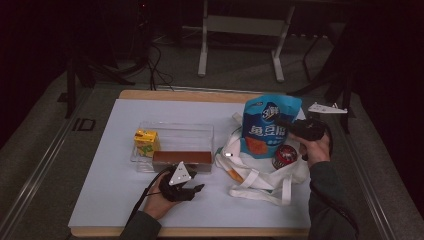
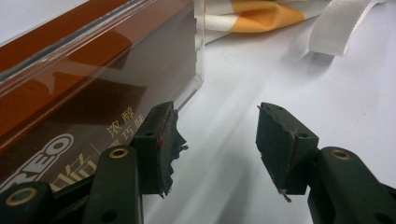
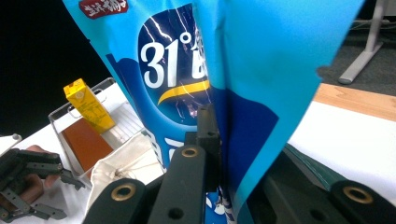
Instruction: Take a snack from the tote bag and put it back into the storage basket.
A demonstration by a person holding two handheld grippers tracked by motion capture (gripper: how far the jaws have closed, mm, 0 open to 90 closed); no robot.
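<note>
1. Hidden/cut off: the right gripper had its far jaw buried behind the blue snack bag, so just the near jaw's black pad showed, pressed flat on the foil. Jaws were clamped on the bag, with a fold of it pinched between.
2. The bag stood upright, lifted over the white tote bag at the table's right side; its lower edge was lost behind the gripper in the right gripper view, and its top ran out of frame there.
3. A round dark-red tin sat on the tote, partly behind the bag; label too small to read. An orange patch near the tote's mouth was hard to identify.
4. Left gripper rested low on the white table cover, jaws apart w/ nothing between, just beside the clear plastic bin.
5. Left gripper's pads looked worn: black rubber w/ ragged, torn edges.
6. Materials: bin was rigid, see-through, rectangular. Inside it, a glossy brown box lay flat along the near wall, gold print partly cut off; a small yellow carton stood upright at the bin's left end.
7. Tote: soft canvas, wide webbing handles, crumpled. Room beyond the table was too dark to make out much.
</note>
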